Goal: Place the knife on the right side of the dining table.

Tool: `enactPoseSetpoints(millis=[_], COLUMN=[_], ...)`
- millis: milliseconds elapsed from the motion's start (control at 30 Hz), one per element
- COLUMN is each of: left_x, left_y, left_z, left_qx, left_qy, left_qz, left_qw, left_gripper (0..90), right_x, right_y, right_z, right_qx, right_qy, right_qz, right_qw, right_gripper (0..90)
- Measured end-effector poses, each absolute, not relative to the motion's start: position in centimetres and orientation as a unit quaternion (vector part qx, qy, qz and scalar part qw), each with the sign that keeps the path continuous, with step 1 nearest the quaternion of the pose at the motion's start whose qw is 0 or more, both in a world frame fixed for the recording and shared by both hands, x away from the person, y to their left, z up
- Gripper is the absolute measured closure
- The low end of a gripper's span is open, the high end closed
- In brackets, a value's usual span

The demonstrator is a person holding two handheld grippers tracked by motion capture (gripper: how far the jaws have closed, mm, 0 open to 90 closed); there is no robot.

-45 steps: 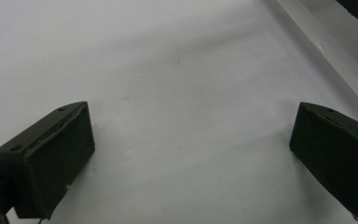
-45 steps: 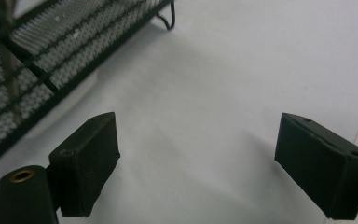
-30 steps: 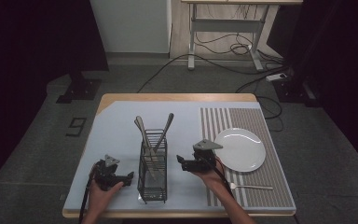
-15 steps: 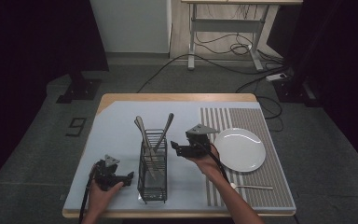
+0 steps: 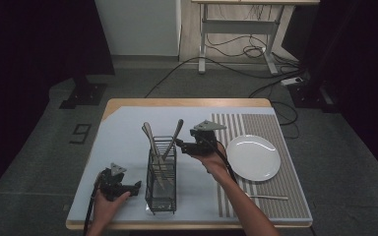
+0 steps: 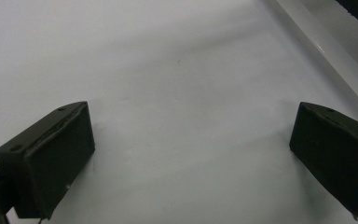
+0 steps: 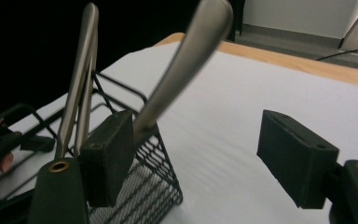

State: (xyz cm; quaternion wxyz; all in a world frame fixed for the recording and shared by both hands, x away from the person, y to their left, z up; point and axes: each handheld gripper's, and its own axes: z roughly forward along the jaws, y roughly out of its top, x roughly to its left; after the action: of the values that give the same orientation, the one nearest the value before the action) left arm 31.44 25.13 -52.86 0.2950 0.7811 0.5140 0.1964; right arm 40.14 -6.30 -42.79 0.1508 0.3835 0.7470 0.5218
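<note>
Right hand-held gripper (image 5: 179, 144), raised above the desk (image 5: 128, 128) just right of the black wire caddy (image 5: 161, 177): its jaws stand apart and have just been closing, pointing left toward the tall utensil handles. In the right gripper view the right hand-held gripper (image 7: 200, 158) has its left jaw just in front of the slanting metal handle (image 7: 186, 60) — whether pad and handle touch cannot be told — while the right jaw stands well clear of it, so the handle is not between the jaws and nothing is gripped. Two further upright handles (image 7: 81, 70) rise from the caddy (image 7: 140, 163) to the left of that one.

Left hand-held gripper (image 5: 137, 186), low at the near left of the desk, just left of the caddy's near end: jaws wide apart, with nothing between them. In the left gripper view the left hand-held gripper (image 6: 191, 163) looks down on the bare pale mat (image 6: 168, 70).

The caddy stands upright at the middle of the pale mat; the slanting handle (image 5: 174, 135) leans to the right out of its far end, with another handle (image 5: 150, 137) leaning left beside it.

To the right lies a striped mat (image 5: 275, 118) bearing a white plate (image 5: 253, 157) — near the right wrist — and, at its near edge, a single utensil (image 5: 268, 197) lying flat.
</note>
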Motion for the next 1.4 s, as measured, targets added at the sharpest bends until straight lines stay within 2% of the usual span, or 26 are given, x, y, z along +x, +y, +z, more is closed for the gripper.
enactPoseSetpoints(millis=[167, 300, 400, 467, 533, 600, 633, 700, 833, 1067, 1333, 1400], left_x=[31.4, 31.4, 31.5, 31.5, 31.5, 31.5, 31.5, 31.5, 31.5, 31.5, 31.4, 31.4], left_y=[25.1, 25.1, 25.1, 25.1, 25.1, 25.1, 25.1, 25.1, 25.1, 25.1, 25.1, 25.1], left_z=[-52.9, -52.9, -52.9, -52.9, -52.9, -52.9, -52.9, -52.9, -52.9, -52.9, -52.9, -52.9], left_qx=[0.780, 0.781, 0.780, 0.781, 0.781, 0.781, 0.781, 0.781, 0.781, 0.781, 0.781, 0.781], left_qy=[0.515, 0.514, 0.515, 0.514, 0.514, 0.514, 0.514, 0.514, 0.514, 0.514, 0.514, 0.514], left_qz=[0.197, 0.196, 0.196, 0.196, 0.196, 0.196, 0.196, 0.196, 0.197, 0.196, 0.196, 0.196], left_qw=[0.296, 0.295, 0.296, 0.295, 0.295, 0.295, 0.295, 0.295, 0.296, 0.295, 0.295, 0.295], left_gripper=[0.0, 0.0, 0.0, 0.0, 0.0, 0.0, 0.0, 0.0, 0.0, 0.0, 0.0, 0.0], right_x=[41.0, 41.8, 42.5, 42.6, 42.7, 42.7, 42.7, 42.7, 43.2, 42.9, 41.7, 41.0], right_y=[-5.7, -5.3, -5.3, -5.3, -5.3, -5.6, -5.7, -5.8, -6.4, -7.2, -8.1, -8.1], right_z=[-42.5, -42.7, -43.1, -43.2, -43.2, -43.1, -42.9, -42.8, -43.1, -42.2, -40.6, -40.1], right_qx=[0.382, 0.378, 0.362, 0.354, 0.350, 0.348, 0.349, 0.353, 0.370, 0.377, 0.356, 0.343], right_qy=[0.743, 0.743, 0.739, 0.739, 0.738, 0.732, 0.727, 0.727, 0.715, 0.689, 0.678, 0.682], right_qz=[0.530, 0.537, 0.562, 0.570, 0.574, 0.584, 0.589, 0.585, 0.592, 0.618, 0.640, 0.642], right_qw=[0.143, 0.128, 0.080, 0.066, 0.059, 0.048, 0.050, 0.063, 0.041, 0.046, 0.060, 0.076], right_gripper=[32.8, 39.8, 49.9, 56.4, 59.1, 68.8, 70.8, 71.5, 73.8, 78.2, 82.8, 83.1])
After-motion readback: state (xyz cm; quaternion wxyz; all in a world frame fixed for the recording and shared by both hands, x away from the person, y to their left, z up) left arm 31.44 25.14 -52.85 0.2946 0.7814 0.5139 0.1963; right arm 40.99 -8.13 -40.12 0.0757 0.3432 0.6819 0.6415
